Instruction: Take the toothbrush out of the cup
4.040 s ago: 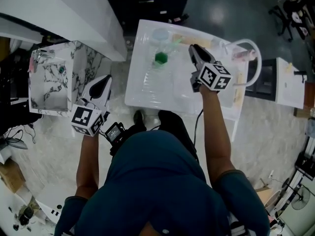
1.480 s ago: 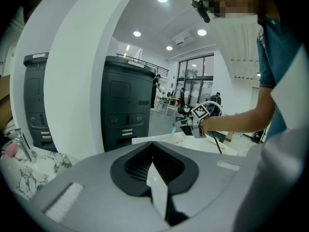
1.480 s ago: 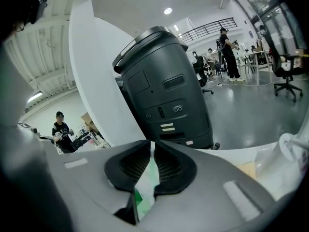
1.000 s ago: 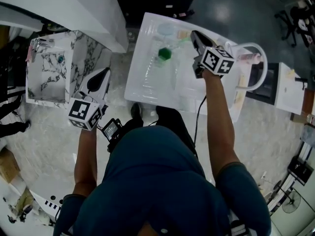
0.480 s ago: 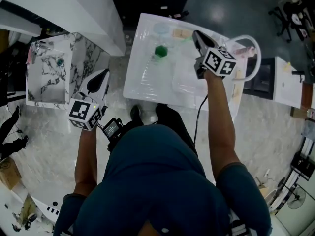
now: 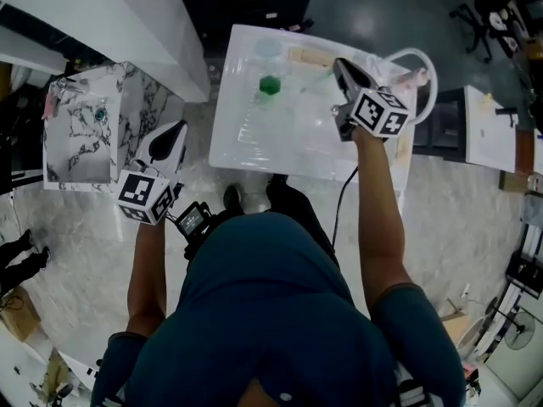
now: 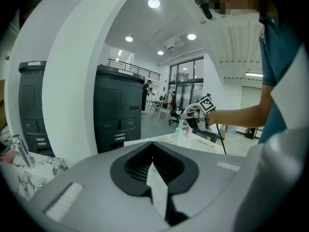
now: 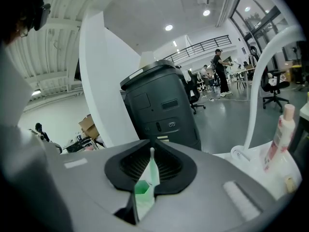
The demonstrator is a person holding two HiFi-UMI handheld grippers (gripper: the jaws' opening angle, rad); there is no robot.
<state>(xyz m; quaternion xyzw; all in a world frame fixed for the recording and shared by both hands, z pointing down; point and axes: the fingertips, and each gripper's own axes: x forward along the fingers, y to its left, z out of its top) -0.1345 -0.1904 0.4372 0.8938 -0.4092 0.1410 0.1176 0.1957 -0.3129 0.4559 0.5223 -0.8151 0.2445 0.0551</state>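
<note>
A green hexagonal cup (image 6: pixel 270 85) stands on the white table (image 6: pixel 254 151). To the right of the cup my right gripper (image 6: pixel 339 64) is shut on a pale green toothbrush (image 6: pixel 319 74), which sticks out toward the cup but is clear of it. In the right gripper view the brush's shaft (image 8: pixel 151 170) runs up between the closed jaws of the right gripper (image 8: pixel 150 153). My left gripper (image 6: pixel 181 128) hangs shut and empty over the floor, left of the table. From the left gripper (image 7: pixel 153 161) I see the toothbrush (image 7: pixel 179 127) held above the tabletop.
A marble-patterned basin (image 6: pixel 81 125) sits at the far left beside a white counter (image 6: pixel 110 15). A white curved pipe (image 6: pixel 428 70) and a pink-and-white bottle (image 8: pixel 280 135) stand at the table's right end. A dark cabinet (image 8: pixel 159 110) stands beyond the table.
The right gripper has drawn the toothbrush to the right, so the gap to the green cup has widened. The left gripper has stayed in place.
</note>
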